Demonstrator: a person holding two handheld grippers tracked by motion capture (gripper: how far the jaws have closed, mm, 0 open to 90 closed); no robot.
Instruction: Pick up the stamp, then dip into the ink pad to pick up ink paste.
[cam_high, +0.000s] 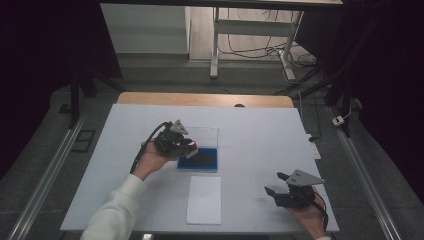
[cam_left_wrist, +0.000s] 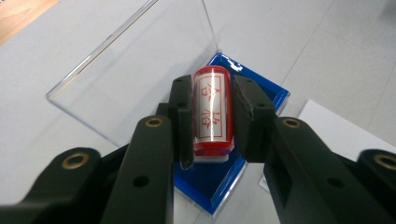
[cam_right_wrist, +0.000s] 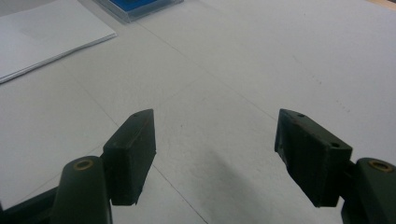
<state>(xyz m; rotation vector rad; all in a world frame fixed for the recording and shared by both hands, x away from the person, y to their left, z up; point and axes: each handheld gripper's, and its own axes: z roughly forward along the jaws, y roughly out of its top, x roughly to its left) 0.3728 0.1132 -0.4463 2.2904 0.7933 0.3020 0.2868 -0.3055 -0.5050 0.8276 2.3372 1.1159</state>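
A red stamp (cam_left_wrist: 213, 109) with a white label of red characters sits between the jaws of my left gripper (cam_left_wrist: 212, 116), which is shut on it. The stamp hangs just over the blue ink pad (cam_left_wrist: 261, 95), whose clear lid (cam_left_wrist: 140, 60) stands open behind it. In the high view my left gripper (cam_high: 187, 146) holds the stamp (cam_high: 191, 150) at the left edge of the ink pad (cam_high: 202, 160). My right gripper (cam_high: 275, 184) rests near the table's front right, jaws open and empty; its pads (cam_right_wrist: 133, 154) stand wide apart over bare table.
A white sheet of paper (cam_high: 204, 199) lies in front of the ink pad, also seen as paper (cam_right_wrist: 42, 35) at the upper left of the right gripper view. The white table top (cam_high: 260, 135) ends at a wooden strip (cam_high: 205, 99) at the back.
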